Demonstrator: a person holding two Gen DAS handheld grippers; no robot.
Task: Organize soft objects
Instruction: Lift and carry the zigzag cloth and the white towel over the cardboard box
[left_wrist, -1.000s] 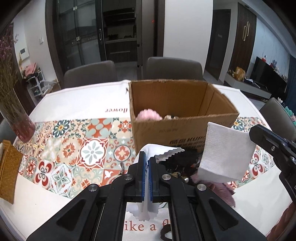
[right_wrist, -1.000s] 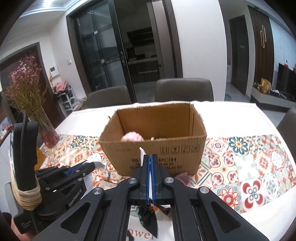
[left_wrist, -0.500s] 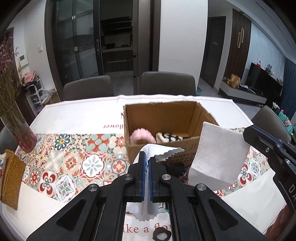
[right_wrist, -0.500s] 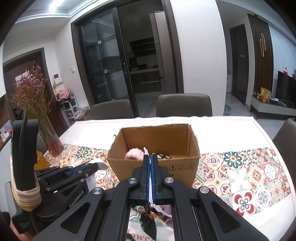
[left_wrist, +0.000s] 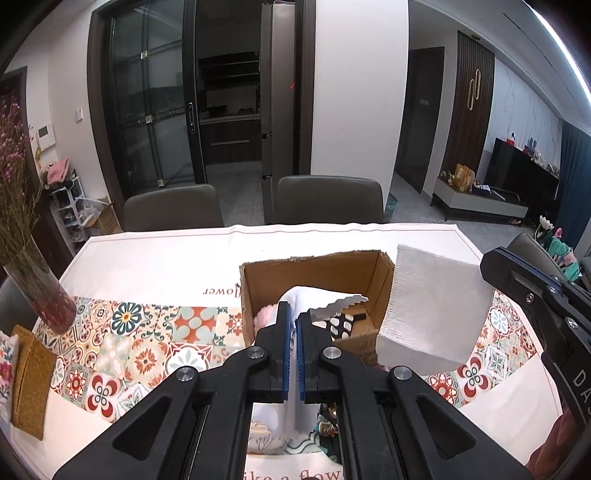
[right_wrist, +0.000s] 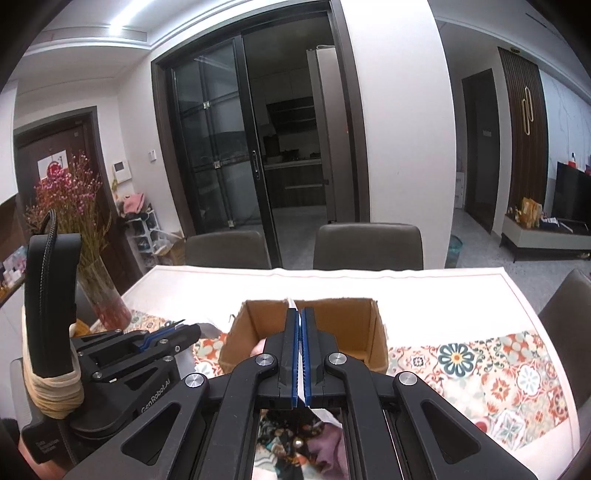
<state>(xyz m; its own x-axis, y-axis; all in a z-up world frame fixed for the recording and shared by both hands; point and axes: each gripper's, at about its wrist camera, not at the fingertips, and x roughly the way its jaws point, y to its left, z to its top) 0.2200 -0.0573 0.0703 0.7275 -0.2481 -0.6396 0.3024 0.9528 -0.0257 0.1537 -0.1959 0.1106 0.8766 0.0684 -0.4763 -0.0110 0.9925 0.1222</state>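
**Both grippers loaded, box directly ahead**

The left gripper (left_wrist: 291, 332) is clenched on a thin white cloth with a zigzag-cut edge (left_wrist: 321, 301); the cloth rises above the fingertips and hangs below them. The right gripper (right_wrist: 299, 347) is clenched on a white folded towel (left_wrist: 432, 310), seen in the left wrist view as a broad textured sheet hanging at the right — in its own view only a thin white edge shows between the closed pads.

The cardboard box (left_wrist: 314, 273) stands open-topped on the worktop (left_wrist: 166, 258), ahead of and below both grippers. In the right wrist view the fingertips line up with the middle of the box opening. In the left wrist view the box sits ahead and slightly right. Judged from this, the right gripper is better aligned for a drop; the towel's broad face hangs beside the box's right wall, so it needs to be carried over the rim.

Count:
- Grippers: two, each holding one item.
- Boxes: one.
- Items visible inside the box: two — a pink fluffy item (left_wrist: 266, 315) and a black-and-white patterned item (left_wrist: 341, 325).
- More soft items lie in a heap on the worktop below the grippers (right_wrist: 295, 443); their number cannot be told.
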